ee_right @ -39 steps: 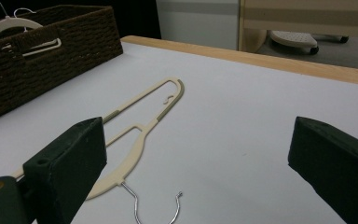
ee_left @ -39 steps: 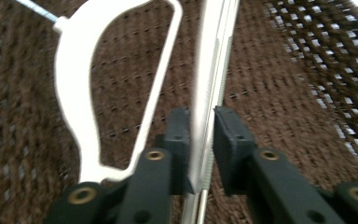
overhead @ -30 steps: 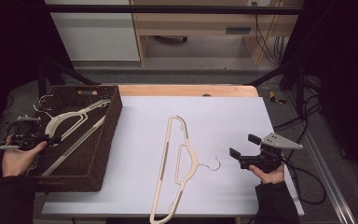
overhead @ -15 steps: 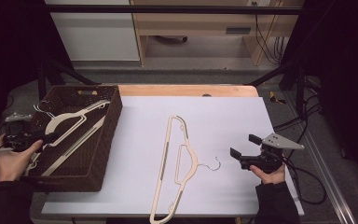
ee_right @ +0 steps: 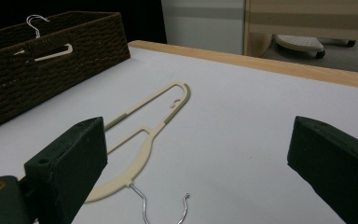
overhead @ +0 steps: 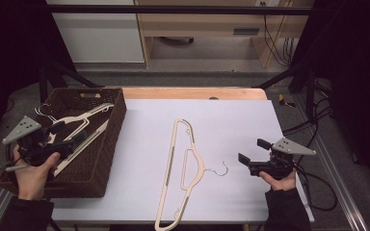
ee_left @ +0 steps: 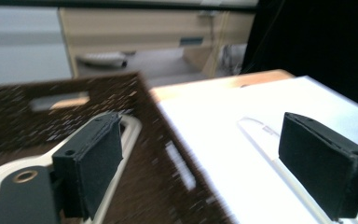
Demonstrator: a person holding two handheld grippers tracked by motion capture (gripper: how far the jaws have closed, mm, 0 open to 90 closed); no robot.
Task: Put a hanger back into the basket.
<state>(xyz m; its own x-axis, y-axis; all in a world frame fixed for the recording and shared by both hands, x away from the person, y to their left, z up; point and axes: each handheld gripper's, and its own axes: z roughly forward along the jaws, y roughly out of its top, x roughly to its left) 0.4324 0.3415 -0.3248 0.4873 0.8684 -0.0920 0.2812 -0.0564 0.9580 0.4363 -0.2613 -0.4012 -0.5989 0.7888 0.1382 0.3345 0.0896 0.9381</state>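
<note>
A cream hanger (overhead: pixel 173 159) with a wire hook lies lengthwise on the white table (overhead: pixel 231 120), hook end to the right. Two more cream hangers (overhead: pixel 84 118) lie in the dark wicker basket (overhead: pixel 118 120) at the left. My left gripper (overhead: pixel 62 139) hovers over the basket's near left part; its jaws have just been opening and stand wide with nothing between them (ee_left: pixel 203 123). In the left gripper view a basket hanger (ee_left: pixel 130 128) sits behind one jaw. My right gripper (overhead: pixel 253 150) rests open near the table's right front, facing the hanger (ee_right: pixel 144 135) from a short way off, apart from it.
The basket (ee_right: pixel 51 60) takes up the table's left side, with a hanger's wire hook (ee_right: pixel 35 21) rising above its rim. A wooden strip (overhead: pixel 192 93) edges the far side. Cables (overhead: pixel 313 125) hang off the right edge. A wooden cabinet (overhead: pixel 207 24) stands behind.
My left gripper has risen and swung right over the basket's left side, its jaws spreading wider. The right gripper and the hanger on the table have stayed put.
</note>
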